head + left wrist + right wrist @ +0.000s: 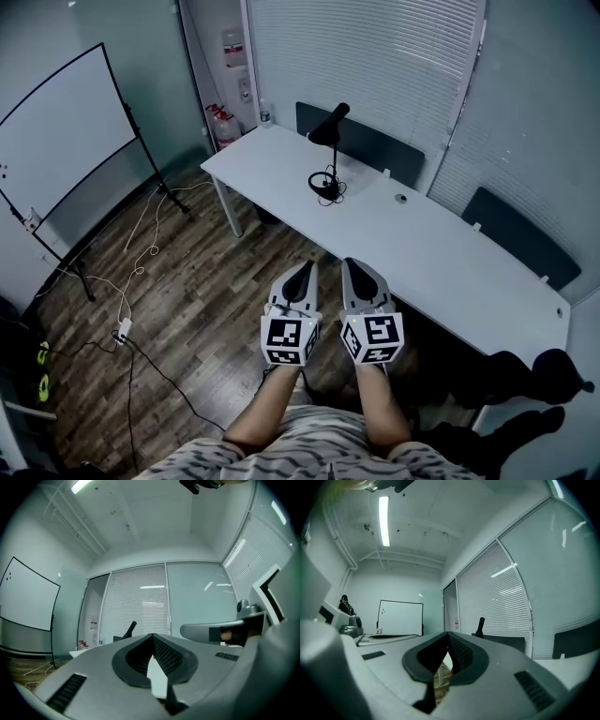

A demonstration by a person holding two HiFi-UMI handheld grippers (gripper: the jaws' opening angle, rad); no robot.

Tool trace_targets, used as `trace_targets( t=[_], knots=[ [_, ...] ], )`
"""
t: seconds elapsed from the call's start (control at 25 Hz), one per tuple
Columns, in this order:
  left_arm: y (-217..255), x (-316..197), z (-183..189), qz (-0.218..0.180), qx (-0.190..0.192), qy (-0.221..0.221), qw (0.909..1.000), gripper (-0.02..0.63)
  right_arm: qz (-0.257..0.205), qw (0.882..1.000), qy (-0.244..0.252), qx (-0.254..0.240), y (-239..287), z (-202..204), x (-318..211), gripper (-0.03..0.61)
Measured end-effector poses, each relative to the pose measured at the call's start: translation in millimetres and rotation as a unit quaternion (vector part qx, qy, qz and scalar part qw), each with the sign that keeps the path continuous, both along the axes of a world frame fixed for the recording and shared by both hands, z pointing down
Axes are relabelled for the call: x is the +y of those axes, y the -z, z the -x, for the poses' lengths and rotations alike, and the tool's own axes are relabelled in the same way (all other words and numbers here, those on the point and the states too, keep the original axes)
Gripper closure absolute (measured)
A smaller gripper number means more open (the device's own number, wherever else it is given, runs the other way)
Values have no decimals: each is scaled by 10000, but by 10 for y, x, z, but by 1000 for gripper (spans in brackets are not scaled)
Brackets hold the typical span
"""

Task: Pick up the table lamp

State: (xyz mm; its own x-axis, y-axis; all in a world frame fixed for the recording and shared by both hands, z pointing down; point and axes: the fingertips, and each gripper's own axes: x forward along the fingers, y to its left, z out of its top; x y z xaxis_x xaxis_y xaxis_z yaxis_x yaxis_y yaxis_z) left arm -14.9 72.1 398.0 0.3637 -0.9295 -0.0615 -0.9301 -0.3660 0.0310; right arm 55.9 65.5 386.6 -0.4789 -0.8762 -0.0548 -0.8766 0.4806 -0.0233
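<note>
Nearest: person's two forearms [281, 398] reach out over a striped shirt hem, one gripper in each hand, side by side and pointing level toward the desk.

Left gripper [307, 266]: grey wedge body, marker cube at the rear. Left gripper view has the black ribbed pads meeting at the tip [152, 635]. Clenched, nothing between them.

Right gripper [348, 262]: same build, just beside the left one, not touching. Right gripper view has the pads together at the tip [447, 633]. Clenched, empty.

Under both: dark wood-plank floor [202, 281]. Both tips sit short of the near edge of the long white rectangular table [422, 253].

Task item: black table lamp with round base and tilted cone head [324, 185]. It stands upright on the table's far-left part, well apart from both grippers. A loose black cord is coiled around the base. Only the head shows over the jaws in the left gripper view [131, 629] and in the right gripper view [480, 624].

Behind the table: two dark chair backs, one by the lamp [375, 145], one further right [516, 234], then white slatted blinds [366, 56] on the glass wall.

Left side of the room: white cable and power strip [123, 328] on the floor, and a black-framed whiteboard on a stand [66, 131]. A red fire extinguisher [223, 127] is in the far corner.
</note>
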Motion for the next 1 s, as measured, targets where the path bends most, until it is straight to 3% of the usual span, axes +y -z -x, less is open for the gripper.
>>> trace_targets(
  t=[0.44, 0.68, 1.0],
  knots=[
    [166, -934, 437, -37, -5, -182, 9998, 607, -72, 9998, -179, 19, 147, 468, -928, 566],
    [247, -1329, 614, -85, 178, -224, 9996, 607, -63, 9998, -147, 80, 202, 674, -1284, 566],
    [111, -1825, 576, 28, 211, -346, 9992, 607, -37, 9995, -285, 156, 124, 657, -1708, 566]
  ],
)
